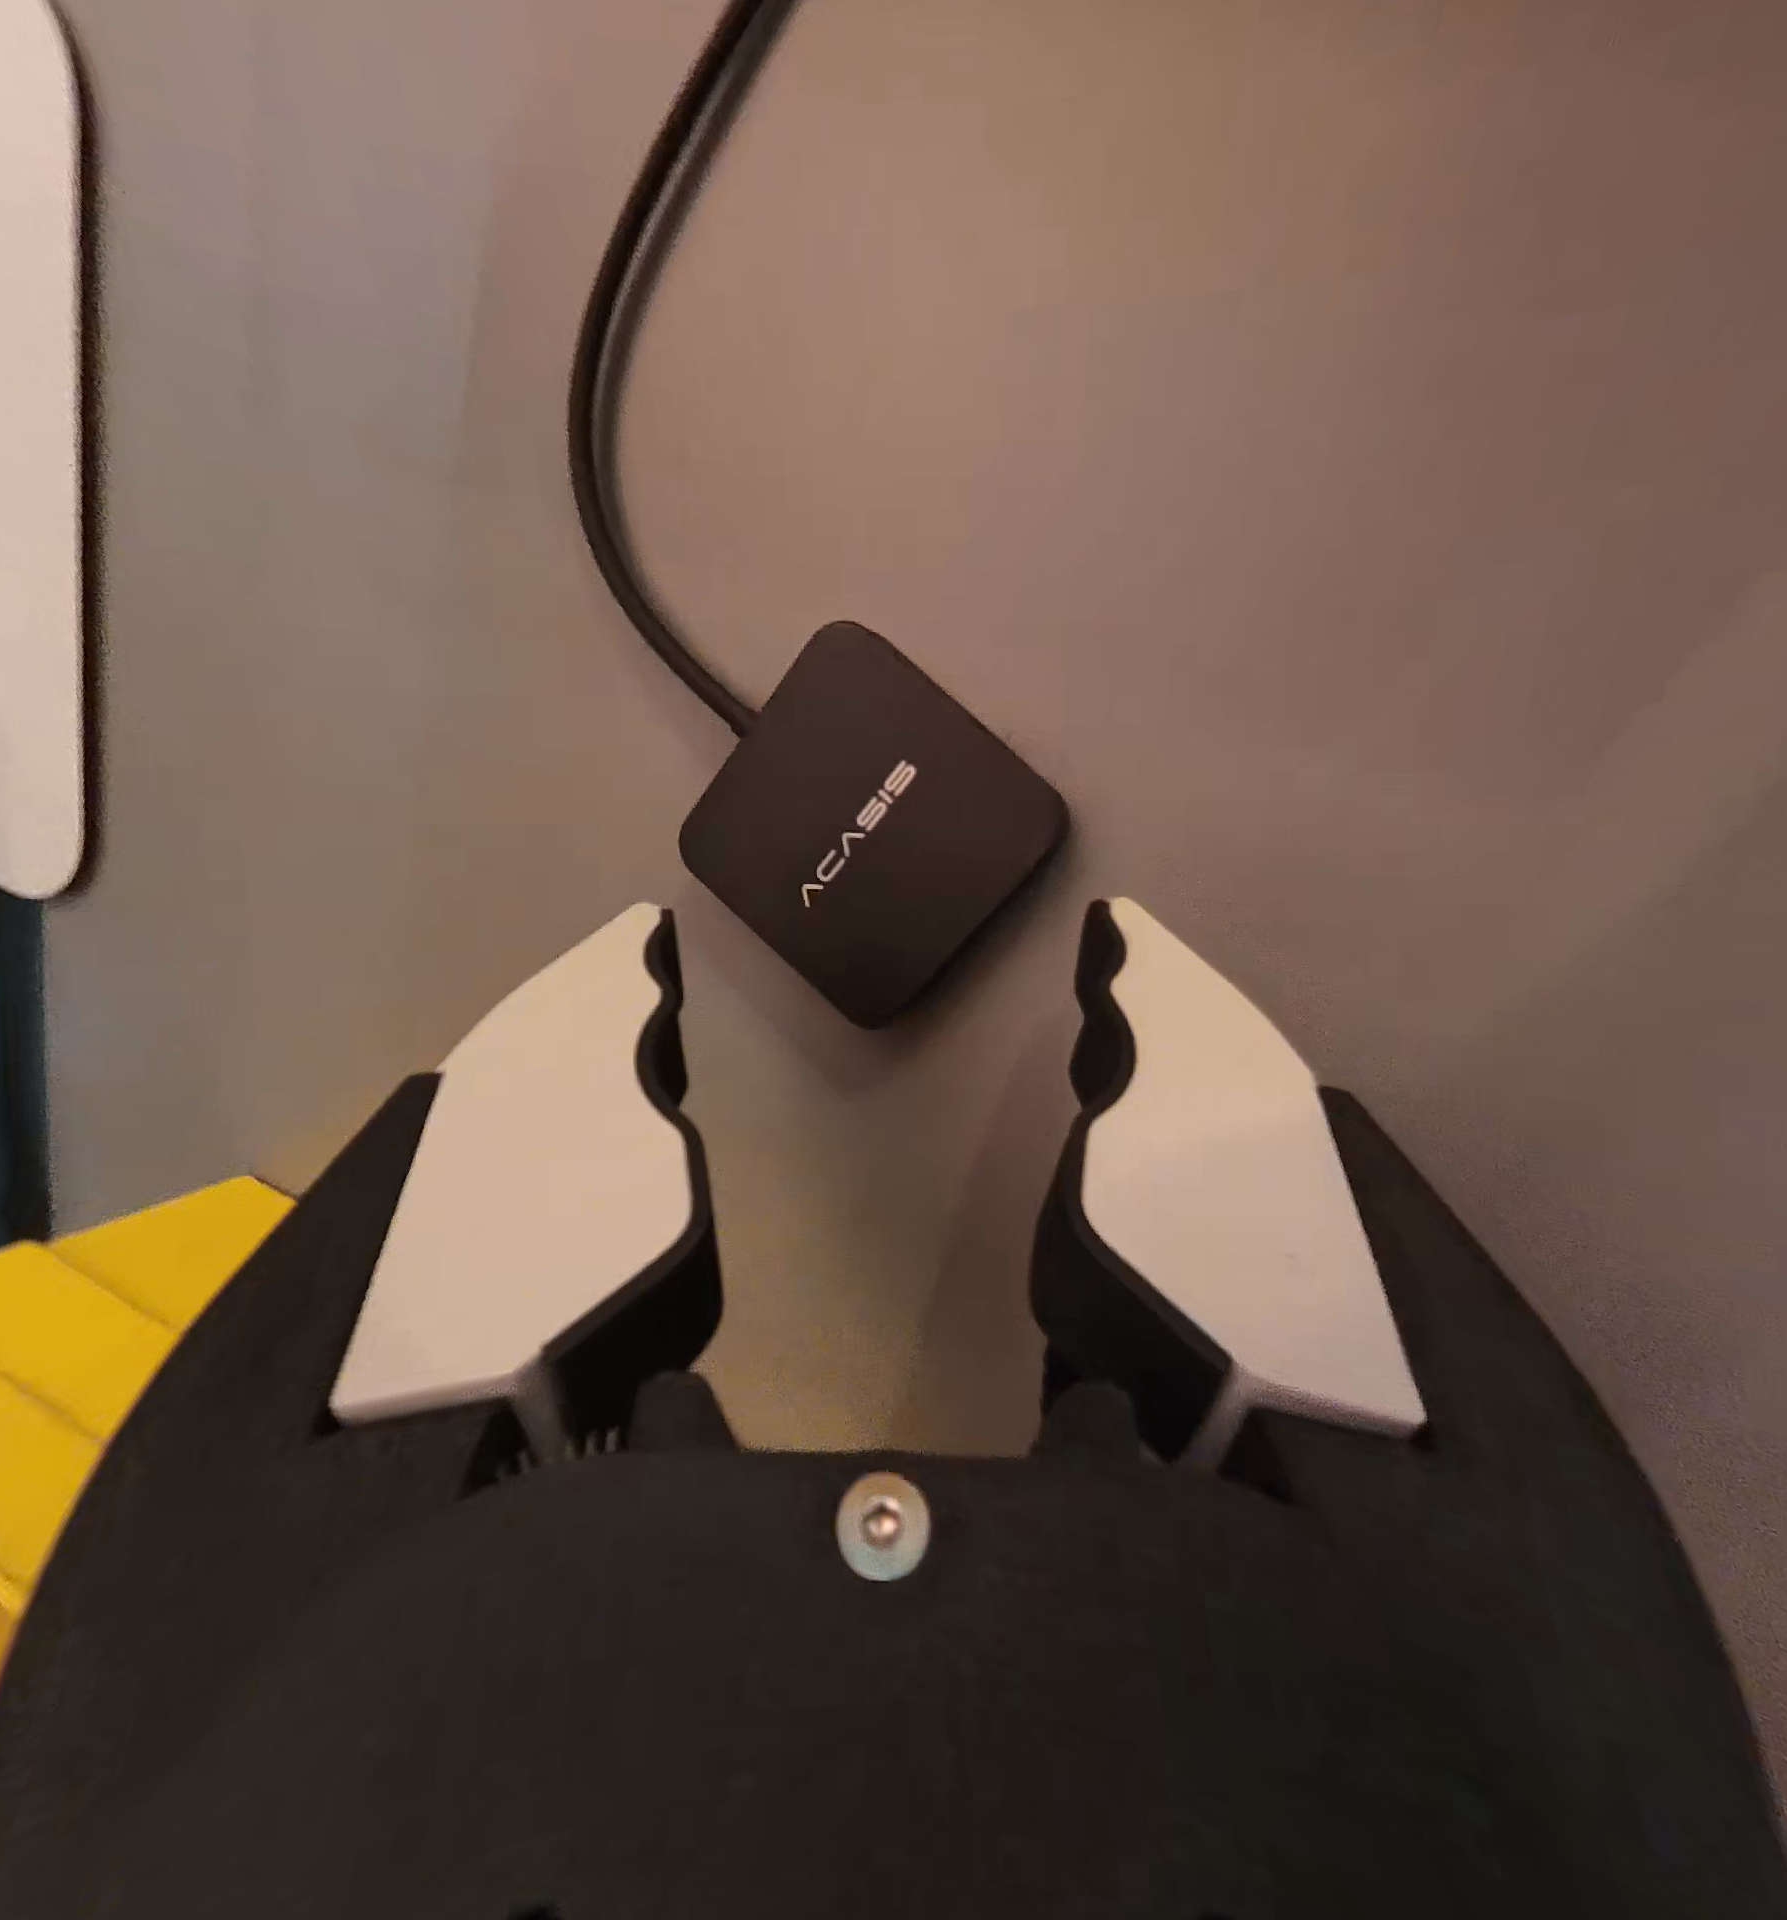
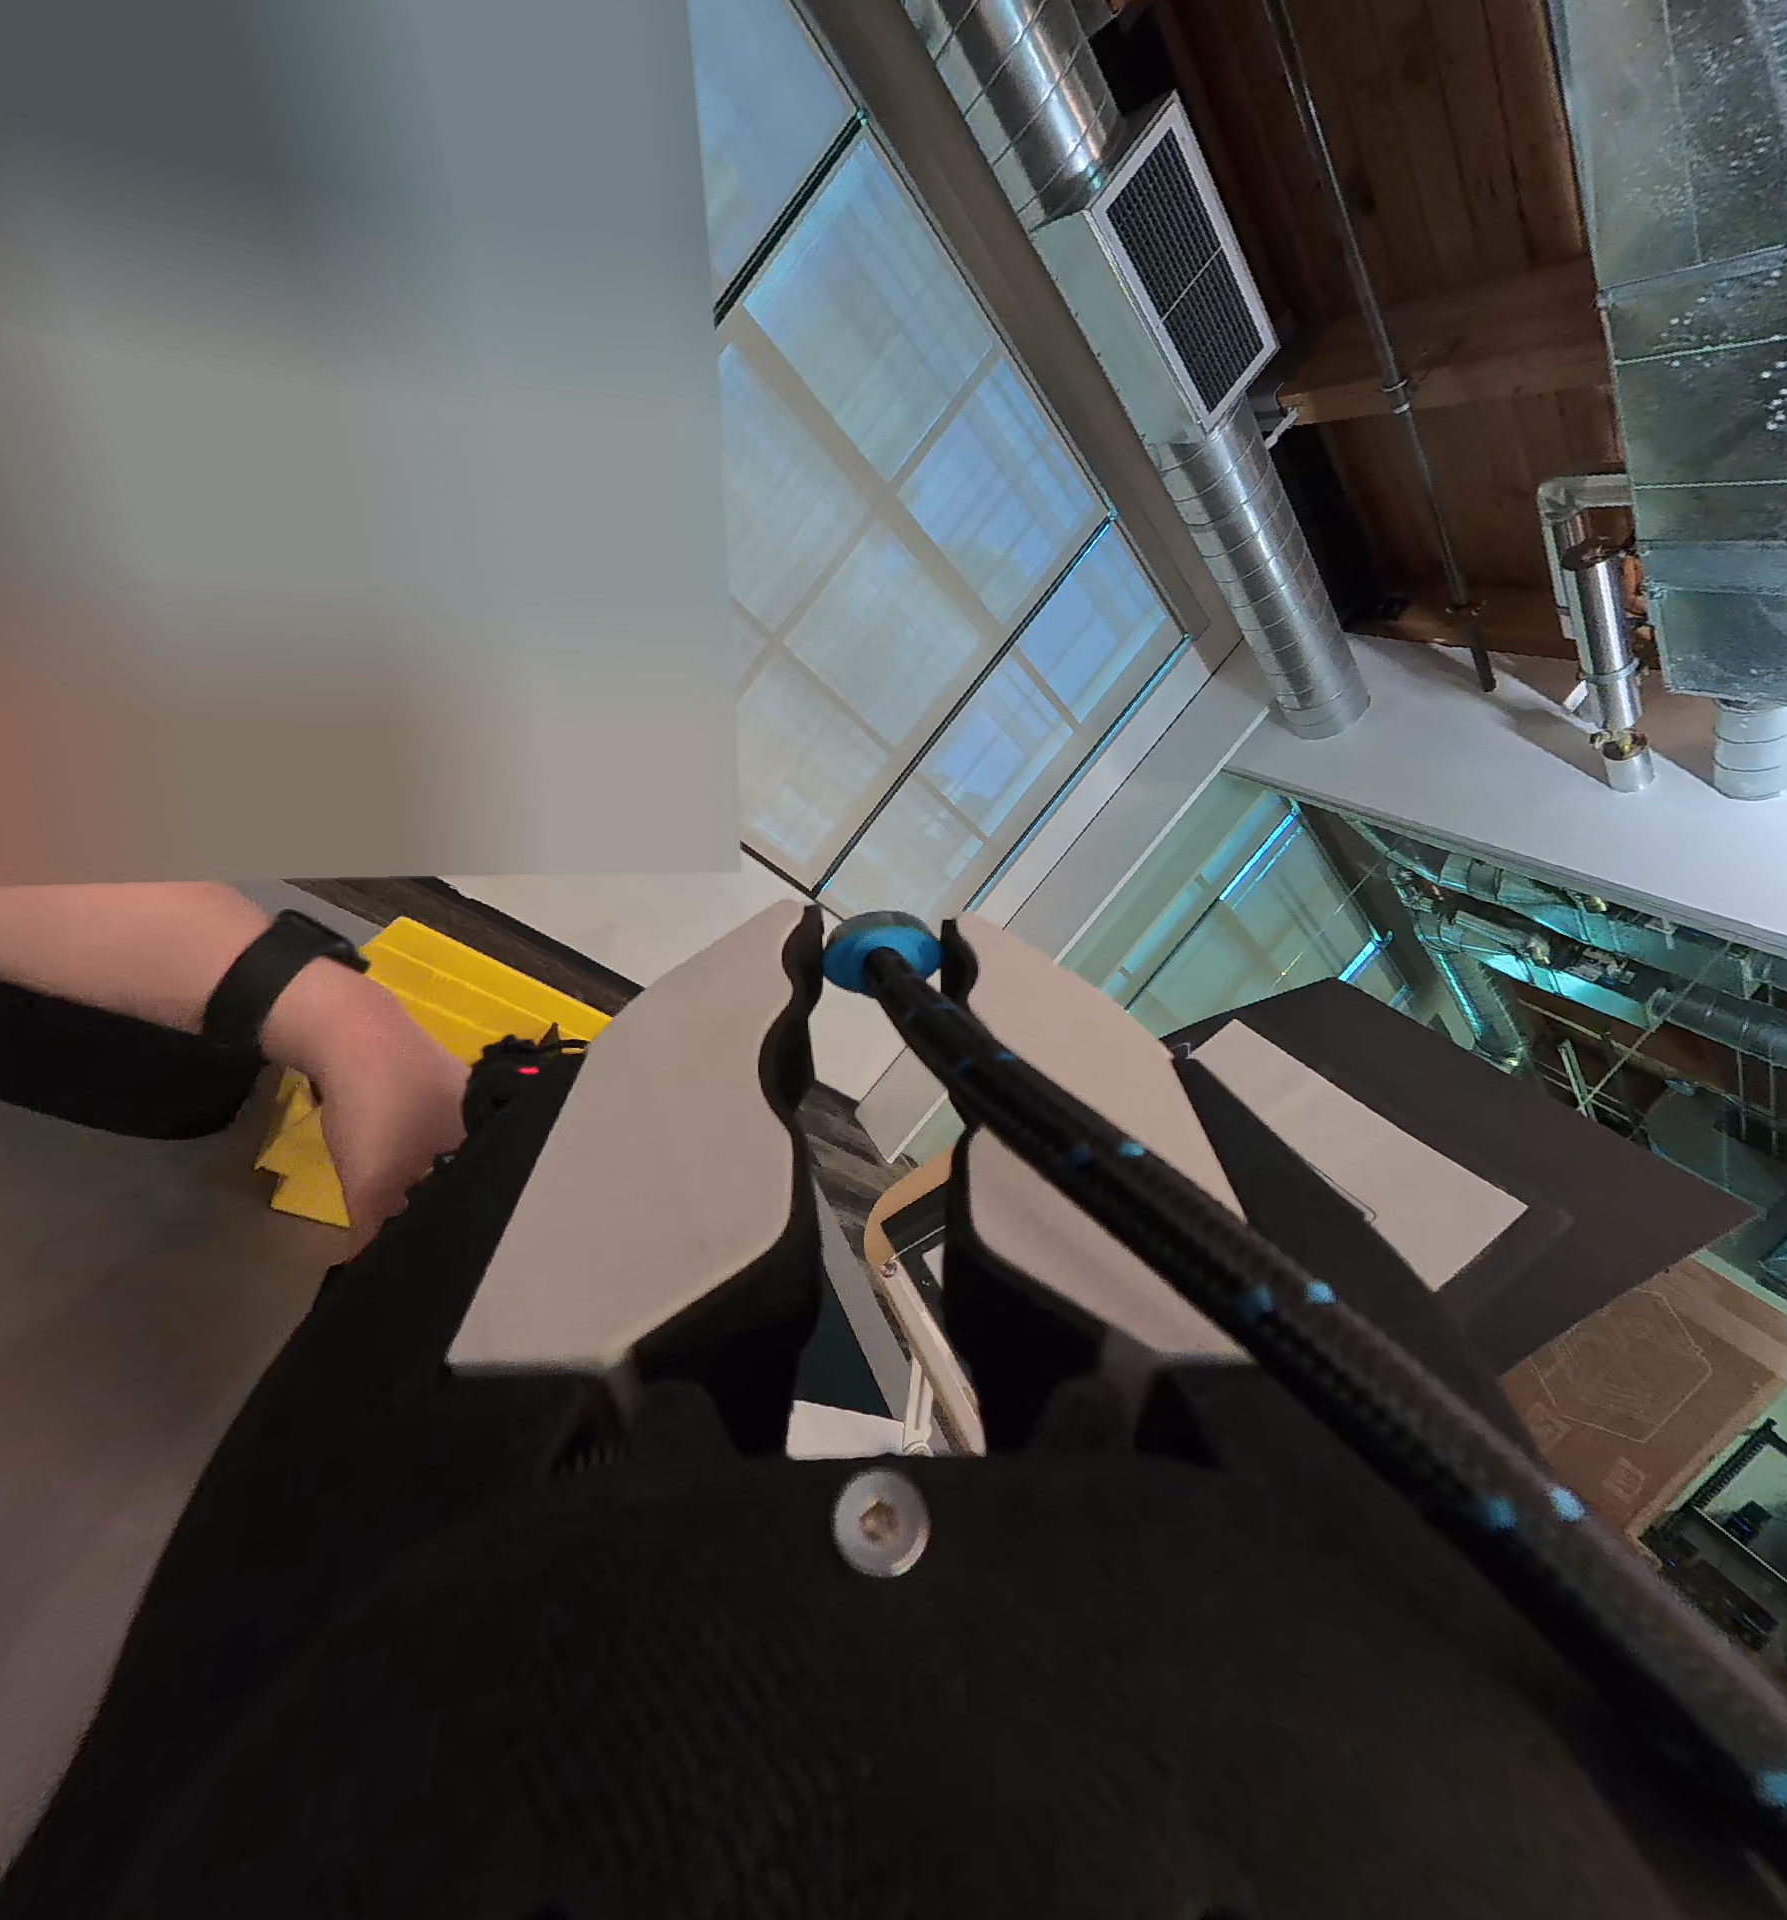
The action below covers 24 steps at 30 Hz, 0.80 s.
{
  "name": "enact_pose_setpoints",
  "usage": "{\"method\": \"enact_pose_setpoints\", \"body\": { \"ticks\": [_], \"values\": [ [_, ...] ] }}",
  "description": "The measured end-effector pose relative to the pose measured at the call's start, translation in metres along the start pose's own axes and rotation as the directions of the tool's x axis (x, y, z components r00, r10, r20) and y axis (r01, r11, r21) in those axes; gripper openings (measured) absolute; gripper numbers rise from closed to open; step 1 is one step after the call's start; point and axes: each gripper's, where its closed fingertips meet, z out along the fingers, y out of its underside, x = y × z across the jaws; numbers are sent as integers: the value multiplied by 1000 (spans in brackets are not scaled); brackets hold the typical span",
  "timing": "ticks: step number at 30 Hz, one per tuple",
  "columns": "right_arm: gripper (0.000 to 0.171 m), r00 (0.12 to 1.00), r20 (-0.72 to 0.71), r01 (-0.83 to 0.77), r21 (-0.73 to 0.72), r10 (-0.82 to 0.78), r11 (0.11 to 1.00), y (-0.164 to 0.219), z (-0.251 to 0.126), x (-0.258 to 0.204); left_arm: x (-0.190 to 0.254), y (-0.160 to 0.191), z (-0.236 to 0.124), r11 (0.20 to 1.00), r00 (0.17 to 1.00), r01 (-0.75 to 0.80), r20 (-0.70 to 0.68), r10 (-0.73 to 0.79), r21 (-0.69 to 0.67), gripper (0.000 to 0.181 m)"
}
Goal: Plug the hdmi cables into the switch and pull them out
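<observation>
In the right wrist view, the plug end of the HDMI cable (image 2: 1159, 1174) is hidden past the fingertips; only its blue collar (image 2: 881, 951) shows, pinched between the tips of the right gripper (image 2: 878, 935), whose jaws are nearly closed on it, while the braided black cord runs back and out at the lower right corner. A large blurred patch covers the upper left there. Below it a person's hand (image 2: 369, 1101) with a black wristband (image 2: 265, 982) grasps the other gripper near a yellow bin (image 2: 453, 997). In the left wrist view the left gripper (image 1: 881, 914) hovers with its jaws wide apart and empty, just short of the small black switch (image 1: 873, 826) lying on the grey desk (image 1: 1388, 520). The switch's ports cannot be seen, and its own black lead (image 1: 608, 416) runs off the top edge. A white board (image 1: 6, 468) is cut off at left.
</observation>
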Motion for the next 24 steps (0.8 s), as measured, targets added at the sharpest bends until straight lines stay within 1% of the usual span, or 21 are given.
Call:
{"method": "enact_pose_setpoints", "body": {
  "ticks": [2,3,5,7,9,11,13,14,15,17,18,19,22,24],
  "values": [
    [21,1000,-8,4,5,-4,1000,-2,-3,3,1,-5,2,999,998,-36,-44,36,-13,75],
    [21,1000,-10,5,7,-5,1000,-3,-4,4,1,-8,4,999,998,-34,-59,33,-8,73],
    [21,1000,-13,7,14,-7,1000,-6,-8,7,2,-10,9,1000,994,-10,-109,9,-2,77],
    [21,1000,-25,5,23,-5,1000,-8,-11,11,4,-10,12,1000,988,-24,-153,26,16,82],
    [21,1000,-30,-3,32,4,999,-10,-14,14,2,-5,14,999,983,-36,-177,37,8,80],
    [21,999,-38,-3,37,4,999,-11,-16,17,0,-5,15,999,979,37,-202,-37,1,82],
    [21,999,-44,4,33,-3,999,-11,-17,18,1,-10,15,981,954,194,-234,-189,-2,84],
    [21,999,-49,9,31,-7,999,-12,-18,19,4,-14,14,961,928,277,-260,-266,4,86],
    [21,999,-52,11,32,-9,999,-12,-18,20,5,-16,13,933,901,360,-267,-342,17,84],
    [21,998,-56,7,38,-5,999,-13,-19,21,7,-19,11,873,854,483,-261,-451,71,81],
    [21,998,-56,6,42,-3,999,-14,-20,22,6,-18,11,848,840,521,-237,-489,95,78],
    [21,998,-59,5,43,-3,999,-14,-20,22,5,-14,12,833,833,542,-205,-514,113,81],
    [21,998,-64,3,40,0,999,-14,-20,23,-1,1,14,814,825,565,-92,-557,139,80],
    [21,998,-64,1,41,1,999,-14,-20,23,0,6,15,804,815,580,-84,-574,133,78]
  ]
}}
